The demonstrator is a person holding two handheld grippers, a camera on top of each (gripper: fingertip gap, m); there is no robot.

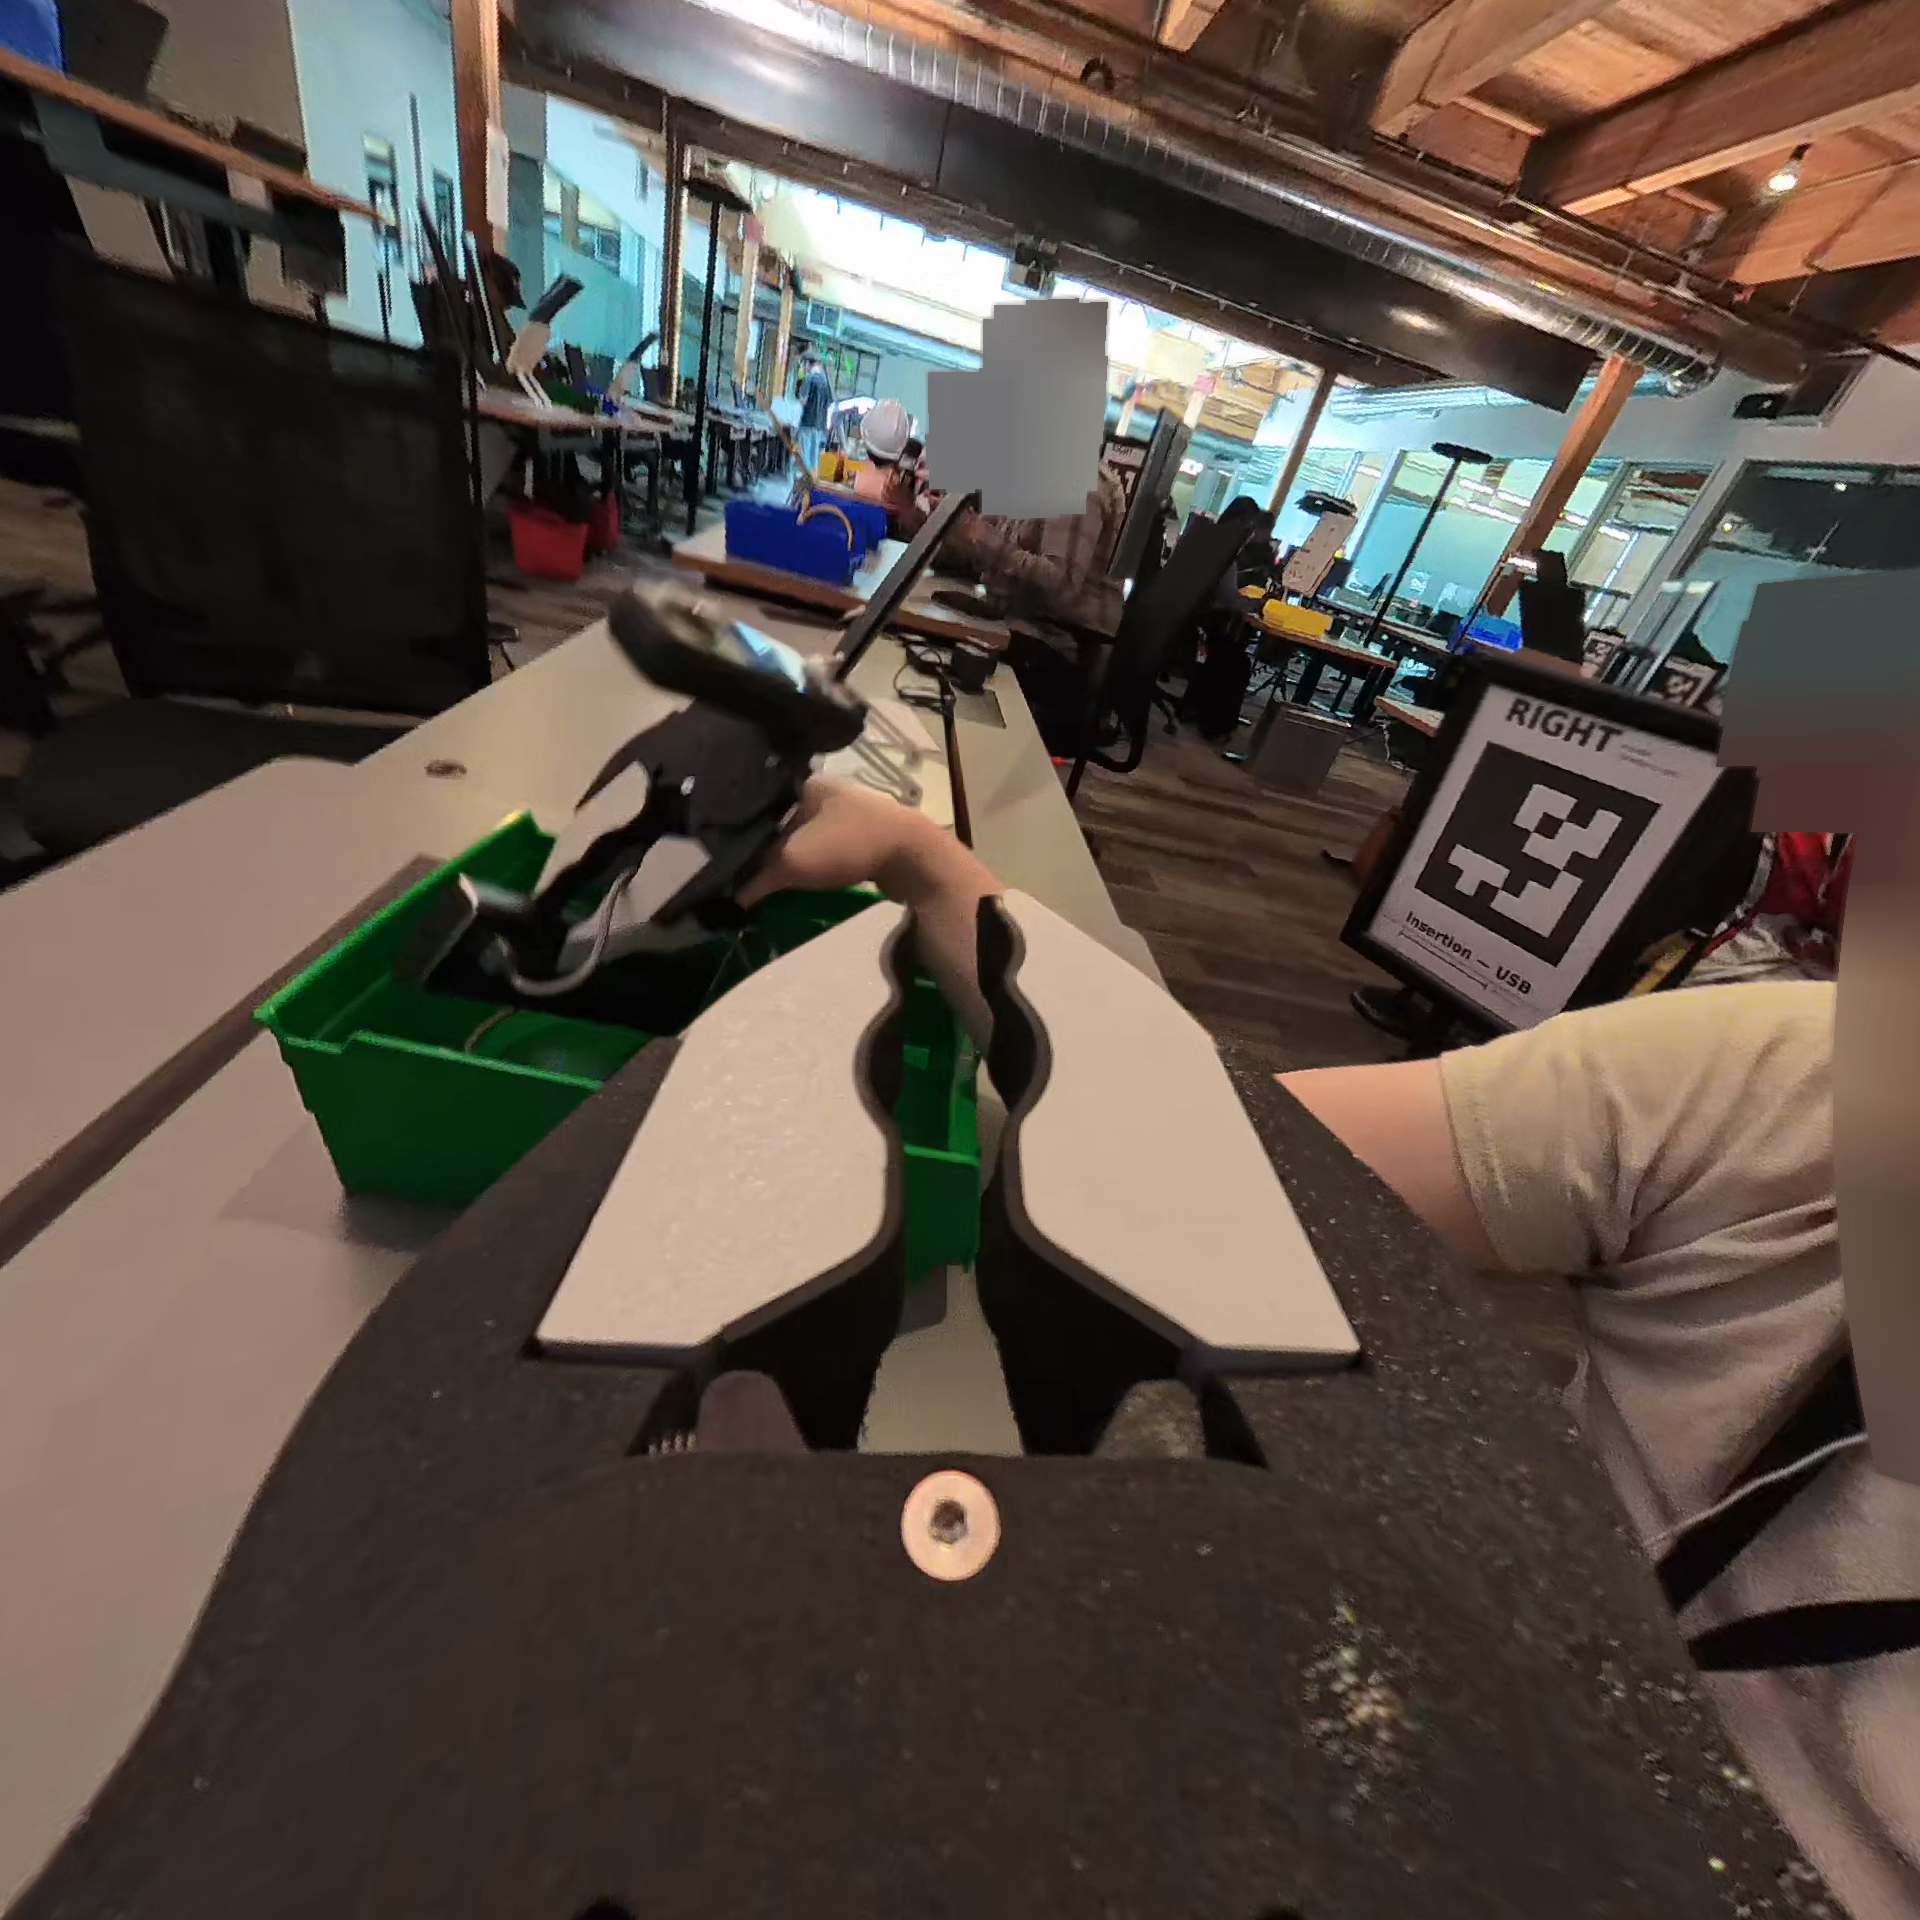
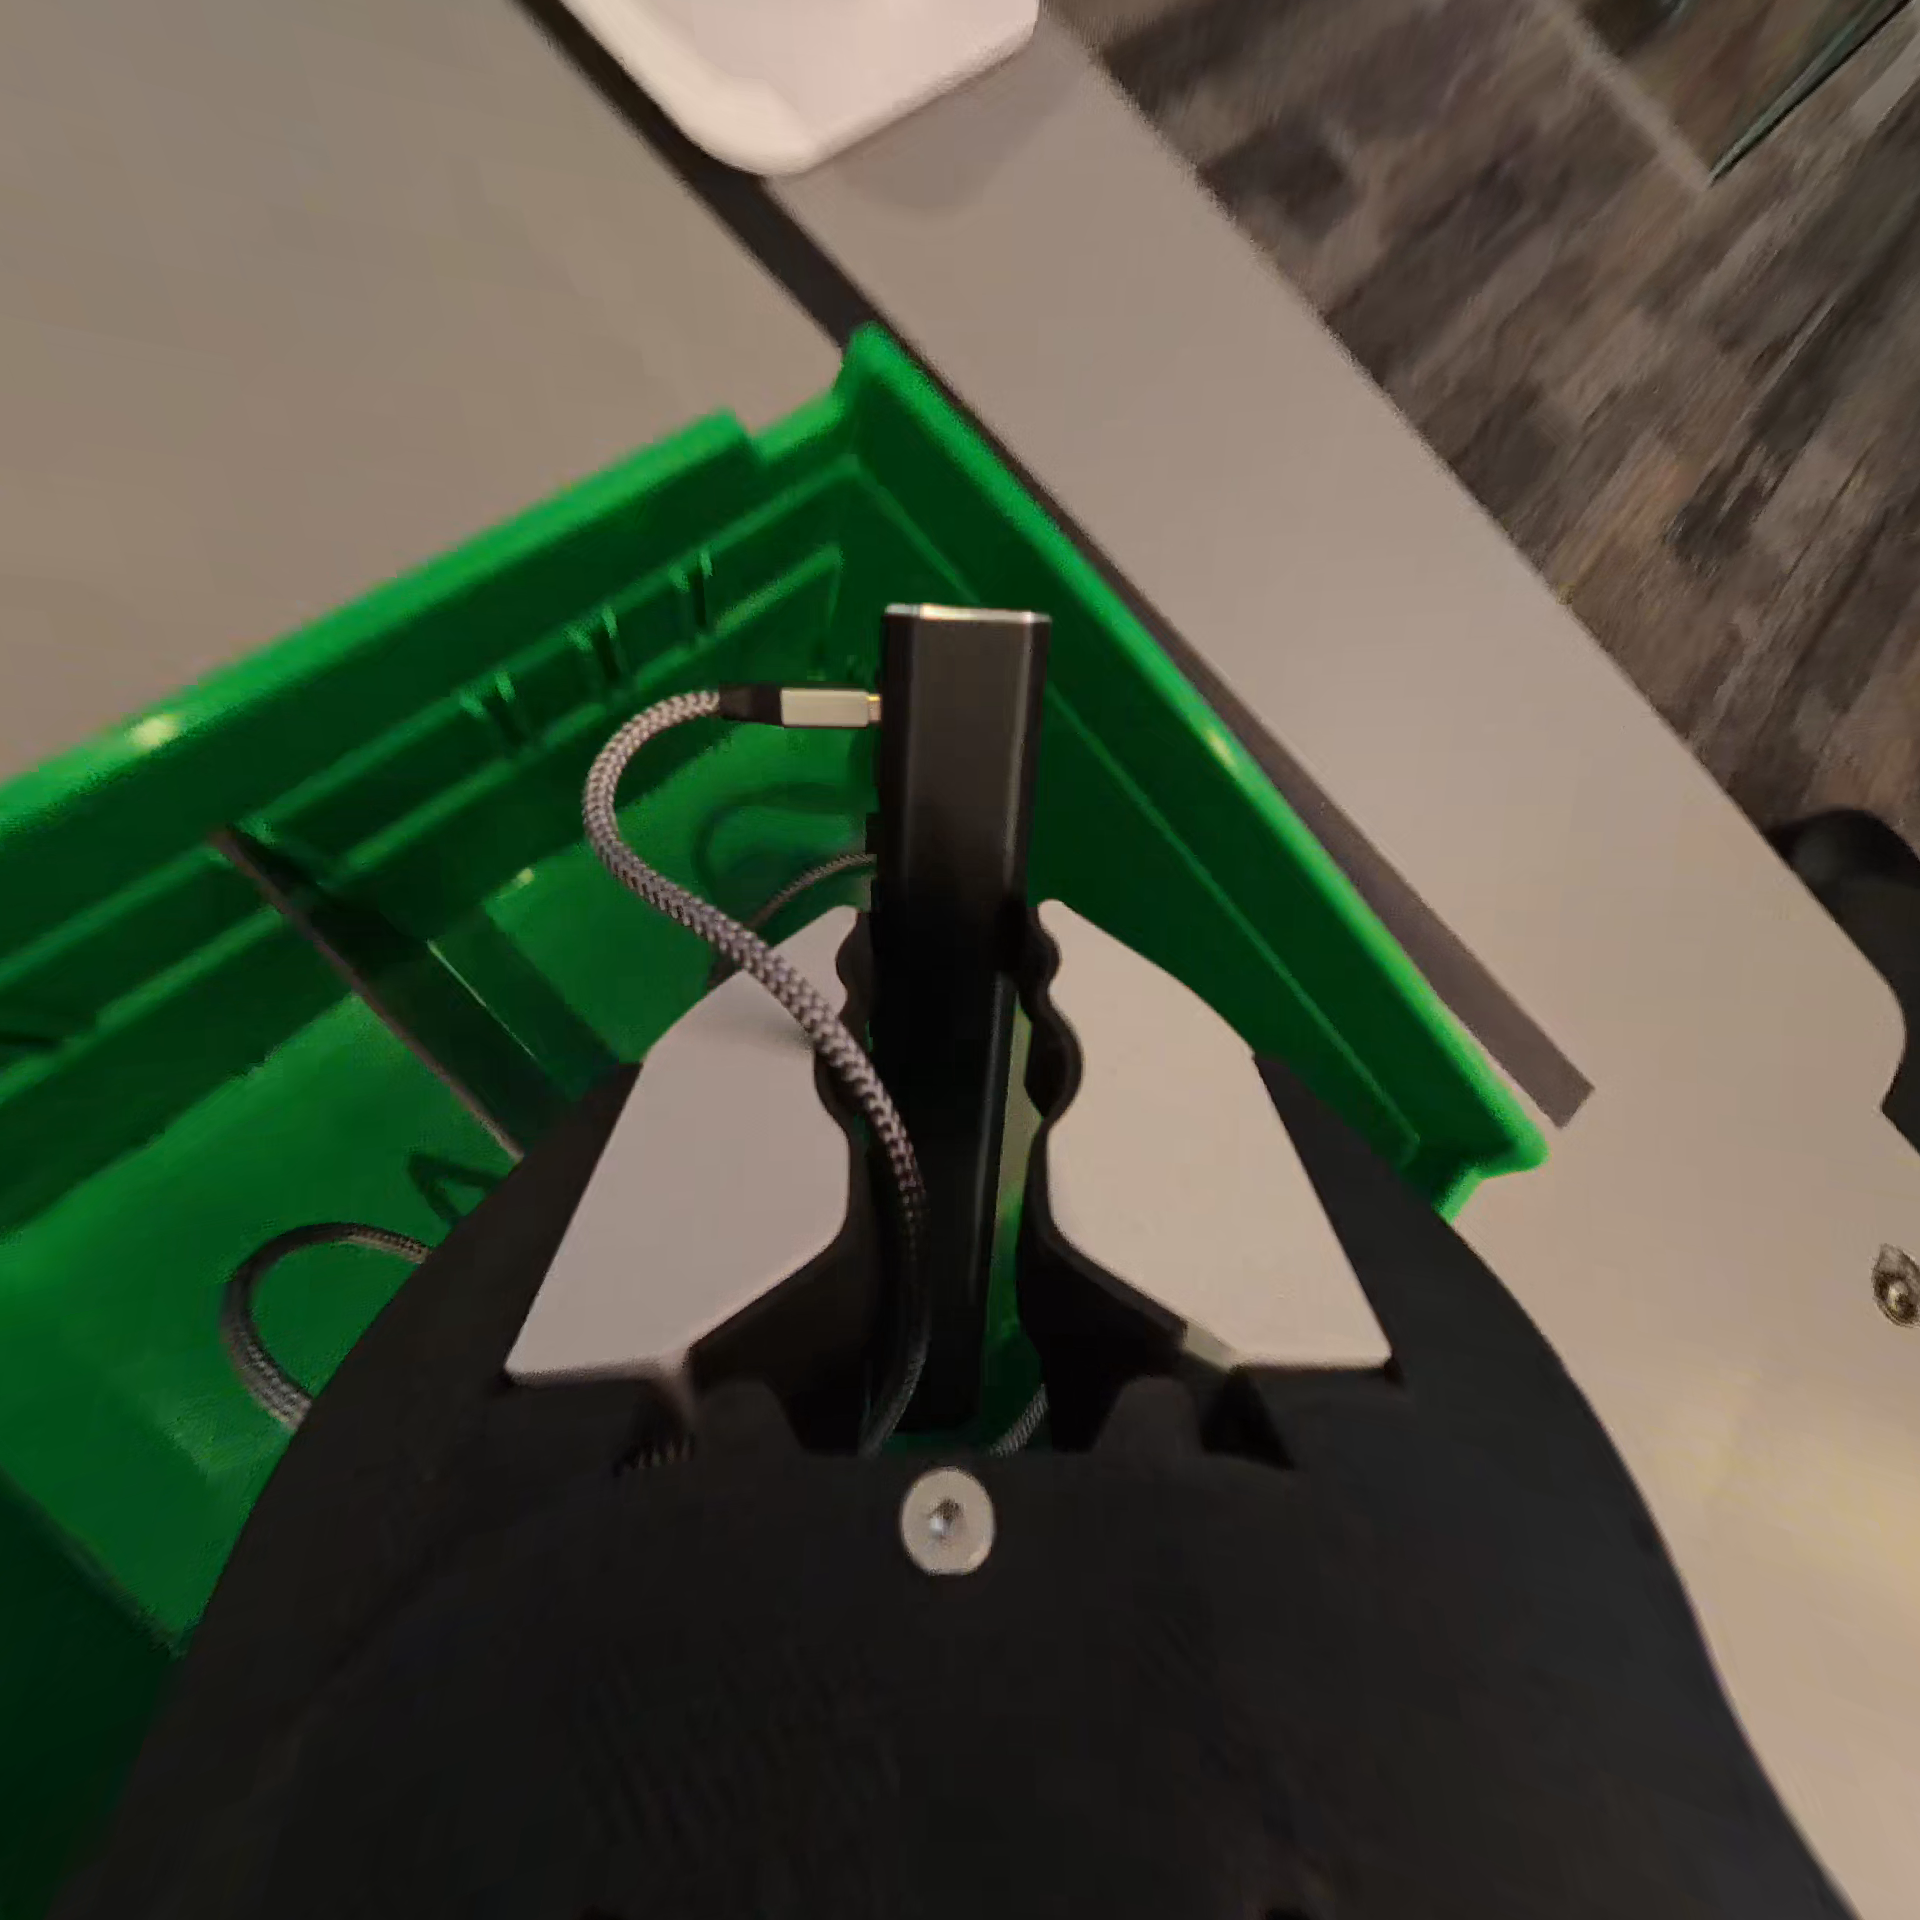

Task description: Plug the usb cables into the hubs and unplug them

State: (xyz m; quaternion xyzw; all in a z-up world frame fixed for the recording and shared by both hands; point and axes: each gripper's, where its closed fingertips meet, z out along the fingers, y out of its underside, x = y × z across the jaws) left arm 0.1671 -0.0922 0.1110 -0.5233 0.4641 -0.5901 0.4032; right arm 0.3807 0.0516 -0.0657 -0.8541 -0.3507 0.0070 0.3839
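right gripper point(image 2: 940, 997) pinching a dark slim usb hub point(image 2: 961, 790), fingers pressed on its long sides, hub sticking out forward past the fingertips over the green bin point(image 2: 1195, 748). braided grey cable point(image 2: 665, 883) is plugged into the hub's left side near the far end via a silver connector point(image 2: 821, 707), loops down and back between the fingers alongside the hub. another braided loop point(image 2: 260, 1320) lies on the bin floor at left. no brand readable on the hub.

left gripper point(image 1: 940, 997) holds nothing, fingers nearly together with a narrow gap, raised above the grey table point(image 1: 156, 935) and aimed at the bin point(image 1: 416, 1081). in the left wrist view the right gripper point(image 1: 540, 904) tips down into the bin, the person's hand point(image 1: 862, 852) on its handle, forearm reaching in from the right; hub point(image 1: 442, 925) visible at its tip.

a sign with a black-and-white fiducial marker point(image 1: 1538, 852) and printed text stands at right, off the table. white object point(image 2: 810, 73) on the table beyond the bin, blurred.
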